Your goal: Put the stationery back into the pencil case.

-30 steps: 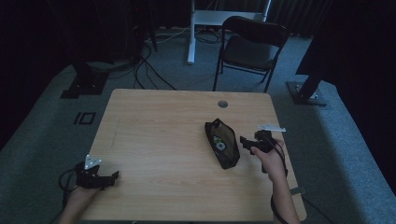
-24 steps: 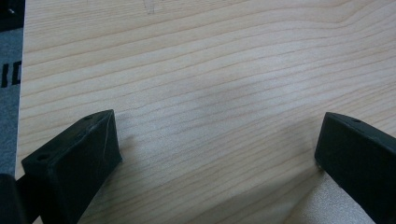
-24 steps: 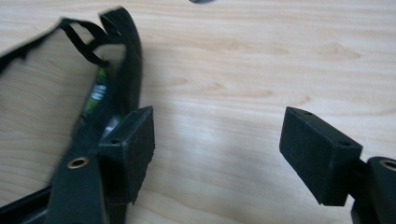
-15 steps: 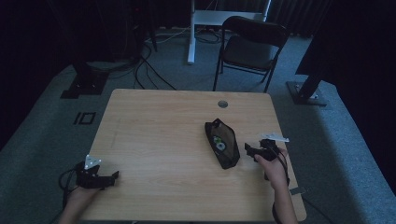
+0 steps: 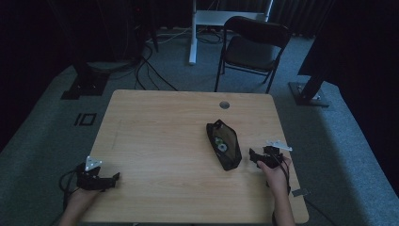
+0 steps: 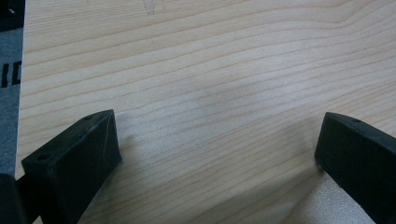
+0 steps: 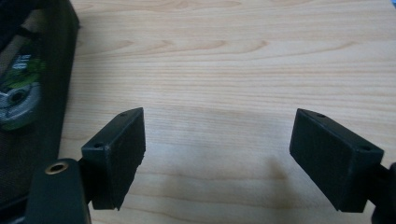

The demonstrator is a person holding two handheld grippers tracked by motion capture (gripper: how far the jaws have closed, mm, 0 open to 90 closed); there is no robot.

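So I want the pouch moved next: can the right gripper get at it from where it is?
Probably yes: the right gripper sits open just beside the black pouch, with bare table between them.

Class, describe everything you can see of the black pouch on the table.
The black pouch is a long, soft case, seemingly mesh fabric, lying flat and slanted on the wooden table, right of centre. Its top is open or see-through, showing round, disc-like items with green and grey faces inside. The right gripper sits just beside it, not touching.

No text is legible anywhere — the pouch's [image 5: 224, 144] disc labels are blurred.
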